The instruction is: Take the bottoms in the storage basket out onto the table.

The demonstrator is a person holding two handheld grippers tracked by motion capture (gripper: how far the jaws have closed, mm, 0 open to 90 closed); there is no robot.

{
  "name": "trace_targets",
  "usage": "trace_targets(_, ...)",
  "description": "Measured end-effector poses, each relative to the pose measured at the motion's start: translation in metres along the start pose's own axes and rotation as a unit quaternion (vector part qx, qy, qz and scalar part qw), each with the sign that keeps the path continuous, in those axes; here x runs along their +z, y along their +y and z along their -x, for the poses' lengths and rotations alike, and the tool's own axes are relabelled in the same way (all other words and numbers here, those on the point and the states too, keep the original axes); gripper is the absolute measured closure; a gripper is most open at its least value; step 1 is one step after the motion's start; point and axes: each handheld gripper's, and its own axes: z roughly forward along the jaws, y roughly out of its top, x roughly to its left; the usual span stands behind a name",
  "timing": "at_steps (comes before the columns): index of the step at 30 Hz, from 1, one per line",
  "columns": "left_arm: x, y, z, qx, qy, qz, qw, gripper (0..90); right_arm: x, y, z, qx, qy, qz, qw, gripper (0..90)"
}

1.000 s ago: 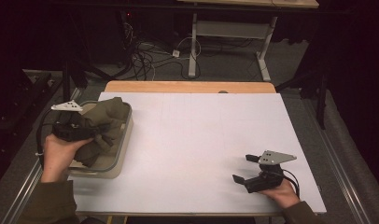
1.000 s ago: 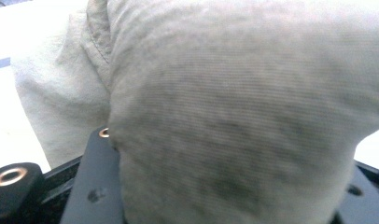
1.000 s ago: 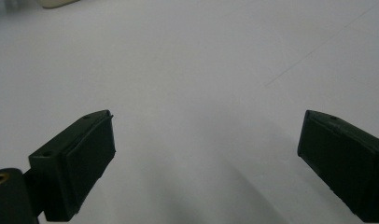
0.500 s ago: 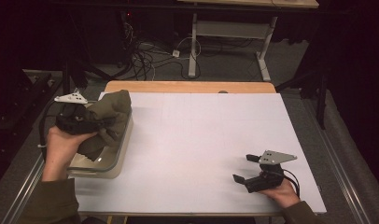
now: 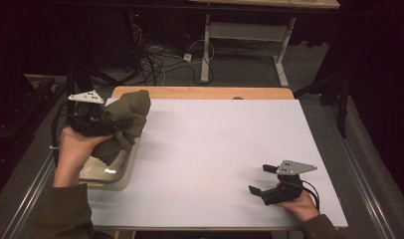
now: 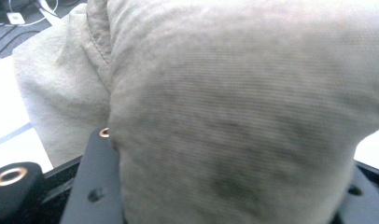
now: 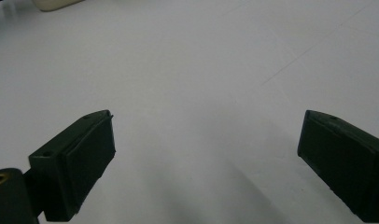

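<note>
An olive-green cloth (image 5: 126, 119) hangs bunched above a pale shallow tray (image 5: 113, 175) at the table's left edge. My left gripper (image 5: 108, 124) is shut on this cloth, and its lower folds still trail down into the tray. In the left gripper view the cloth (image 6: 234, 116) bulges thickly between the two black jaws and hides their tips. My right gripper (image 5: 262, 180) rests near the front right of the white table (image 5: 220, 149), held by a hand. Its jaws stand wide apart over bare white surface, as the right gripper (image 7: 206, 158) view shows, with nothing between them.
The tray's corner (image 7: 52, 3) peeks in at the top left of the right gripper view. A wooden strip (image 5: 205, 92) borders the table's far edge. Cables (image 5: 155, 55) and a desk frame (image 5: 245, 35) lie on the floor beyond.
My left gripper has risen and moved toward the far side, lifting the cloth higher out of the tray. The right gripper has stayed put.
</note>
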Motion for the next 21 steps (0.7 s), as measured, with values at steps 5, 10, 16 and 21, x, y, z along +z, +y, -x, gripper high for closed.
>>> trace_targets(5,0.004,0.009,0.006,0.011,-0.009,0.003,0.9999,51.0,0.001,0.000,0.000,-0.002,0.000,-0.002,1.0000,4.8)
trace_targets(10,0.007,0.017,0.012,0.018,-0.019,0.010,0.9996,50.9,0.000,-0.001,0.000,0.000,0.001,-0.002,1.0000,4.8)
trace_targets(16,0.013,0.025,0.019,0.029,-0.032,0.016,0.9989,51.0,0.001,-0.001,0.000,0.000,0.001,-0.002,1.0000,4.8)
trace_targets(21,0.019,0.032,0.027,0.040,-0.043,0.017,0.9981,51.0,0.000,-0.001,-0.001,-0.002,0.001,-0.001,1.0000,4.8)
